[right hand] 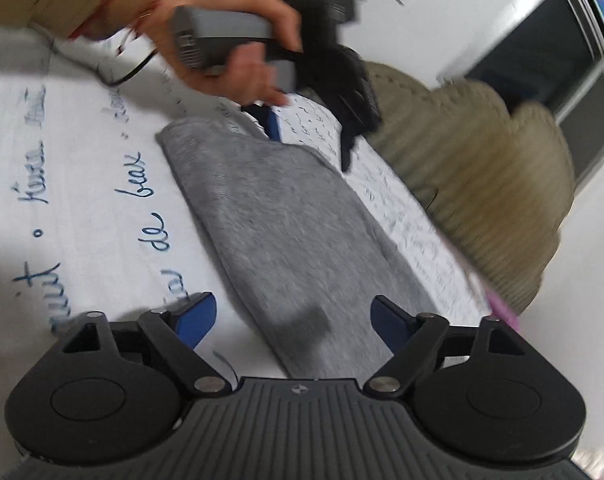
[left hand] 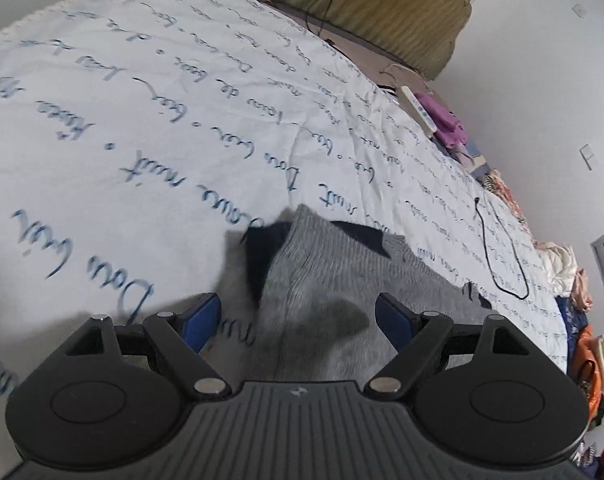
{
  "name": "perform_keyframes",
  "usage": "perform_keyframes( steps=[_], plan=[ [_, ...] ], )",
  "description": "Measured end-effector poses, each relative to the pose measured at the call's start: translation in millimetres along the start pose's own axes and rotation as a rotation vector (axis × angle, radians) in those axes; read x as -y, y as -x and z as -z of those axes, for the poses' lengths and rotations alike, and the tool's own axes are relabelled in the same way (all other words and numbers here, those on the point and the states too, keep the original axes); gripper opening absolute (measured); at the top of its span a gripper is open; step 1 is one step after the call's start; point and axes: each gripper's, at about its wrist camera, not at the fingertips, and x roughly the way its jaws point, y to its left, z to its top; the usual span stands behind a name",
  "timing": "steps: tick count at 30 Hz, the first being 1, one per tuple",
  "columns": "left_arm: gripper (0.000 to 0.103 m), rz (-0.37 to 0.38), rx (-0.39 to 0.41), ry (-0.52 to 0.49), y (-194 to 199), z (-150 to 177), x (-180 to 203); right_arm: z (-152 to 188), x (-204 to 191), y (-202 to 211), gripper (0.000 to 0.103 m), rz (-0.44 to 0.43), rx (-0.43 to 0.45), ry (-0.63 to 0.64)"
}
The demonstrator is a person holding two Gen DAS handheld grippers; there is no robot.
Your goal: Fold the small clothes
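Observation:
A grey knitted garment with a dark navy part lies on a white bedsheet printed with blue script. My left gripper hovers over its near end, open, the blue pads wide apart and the cloth below them. In the right wrist view the grey garment stretches as a long flat strip across the sheet. My right gripper is open over its near end, pads not touching it. At the strip's far end a hand holds the left gripper, open.
A black cable loops on the bed's right side. A white remote and purple cloth lie at the far edge, with heaped clothes further right. An olive ribbed blanket bulges beside the garment.

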Motion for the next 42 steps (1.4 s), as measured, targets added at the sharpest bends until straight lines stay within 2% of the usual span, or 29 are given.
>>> perform_keyframes(
  steps=[4,8,9,10,11,12,13,14,16,21,29,36,42],
  plan=[
    [0.085,0.100,-0.019,0.051,-15,-9,-2,-21,-11,-15,0.079,0.065,0.025,0.056],
    [0.083,0.147,-0.003,0.085,-29,-17,-1,-37,-22,-36,0.065,0.092,0.038,0.095],
    [0.078,0.146,0.003,0.086,-31,-18,0,-40,-25,-40,0.057,0.090,0.042,0.097],
    [0.065,0.143,0.007,0.082,-34,-19,1,-43,-27,-44,0.052,0.082,0.045,0.097],
    [0.057,0.129,0.006,0.080,-37,-20,1,-46,-30,-46,0.042,0.071,0.047,0.097],
    [0.040,0.107,-0.001,0.084,-40,-21,0,-47,-30,-49,0.032,0.057,0.048,0.092],
    [0.024,0.077,-0.008,0.090,-43,-21,-1,-48,-31,-50,0.027,0.038,0.049,0.084],
    [0.018,0.059,-0.014,0.093,-46,-20,-2,-48,-30,-52,0.020,0.023,0.050,0.076],
    [0.012,0.047,-0.004,0.094,-45,-19,-2,-47,-26,-50,0.012,0.006,0.065,0.055],
    [0.011,-0.009,0.063,0.040,-29,-16,17,-40,-10,-31,0.009,-0.015,0.123,-0.016],
    [0.011,-0.084,0.167,-0.048,5,-16,75,-21,36,7,0.008,0.021,0.187,-0.181],
    [0.011,-0.154,0.212,-0.145,8,-9,143,15,83,29,0.007,0.045,0.181,-0.351],
    [0.011,-0.167,0.213,-0.206,-7,1,198,53,113,42,0.007,0.059,0.148,-0.490]
  ],
)
